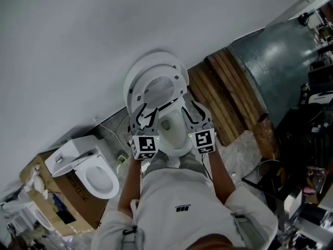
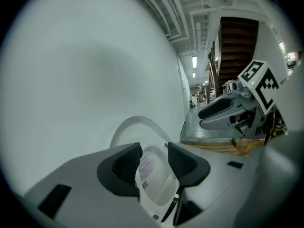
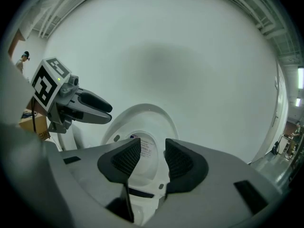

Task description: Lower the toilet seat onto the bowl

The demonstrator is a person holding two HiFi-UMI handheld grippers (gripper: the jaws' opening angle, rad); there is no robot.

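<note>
The white toilet seat (image 1: 155,82) stands raised against the wall, above the open bowl (image 1: 176,139). My left gripper (image 1: 141,114) hovers over the bowl's left rim and my right gripper (image 1: 194,112) over its right rim, both pointing at the seat and short of it. In the left gripper view the left gripper (image 2: 153,154) is open, with the seat (image 2: 137,125) showing through the gap and nothing between the pads. The right gripper (image 3: 152,152) is open too, framing the seat (image 3: 152,114) and the labelled lid behind it.
A second white toilet (image 1: 89,170) sits on a cardboard box (image 1: 62,191) at lower left. Wooden planks (image 1: 223,95) and a grey metal sheet (image 1: 283,61) lie to the right, with dark clutter beyond. A plain white wall (image 1: 104,30) backs the toilet.
</note>
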